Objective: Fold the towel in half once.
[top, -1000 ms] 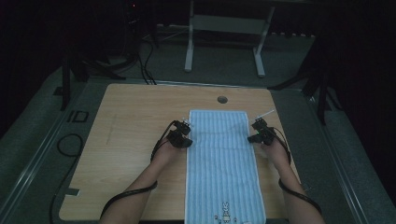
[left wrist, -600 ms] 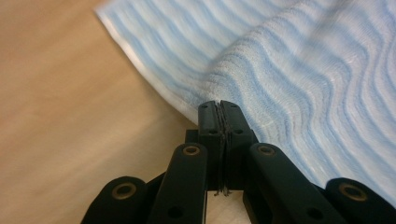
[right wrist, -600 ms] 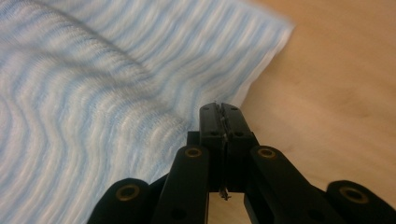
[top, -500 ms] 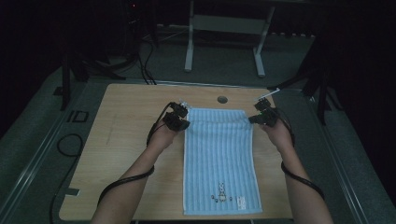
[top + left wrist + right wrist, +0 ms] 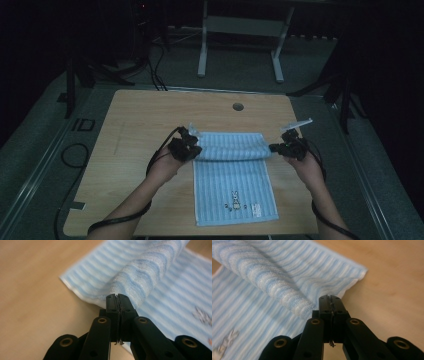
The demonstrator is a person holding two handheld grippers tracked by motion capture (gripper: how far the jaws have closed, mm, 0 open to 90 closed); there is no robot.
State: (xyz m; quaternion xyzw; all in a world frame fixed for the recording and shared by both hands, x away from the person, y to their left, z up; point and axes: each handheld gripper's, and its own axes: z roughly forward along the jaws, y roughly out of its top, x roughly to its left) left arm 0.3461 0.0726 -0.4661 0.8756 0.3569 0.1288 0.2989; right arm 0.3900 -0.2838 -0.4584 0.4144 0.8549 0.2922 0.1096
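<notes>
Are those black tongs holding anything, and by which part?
Yes: the left tongs and right tongs each pinch a far corner of the striped blue towel, folded toward the person.

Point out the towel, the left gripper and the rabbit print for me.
towel (image 5: 232, 172): high view, flat striped middle.
left gripper (image 5: 196, 148): high view, shut jaw tips at the lifted towel corner.
rabbit print (image 5: 233, 201): high view, the print near the towel's near edge.

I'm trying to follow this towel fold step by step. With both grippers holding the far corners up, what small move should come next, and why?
Probably carry both corners toward the near edge and lower them there. The left gripper and right gripper are each shut on a corner of the striped towel, whose far edge is lifted and curled over, while the near half with the rabbit print lies flat.
</notes>
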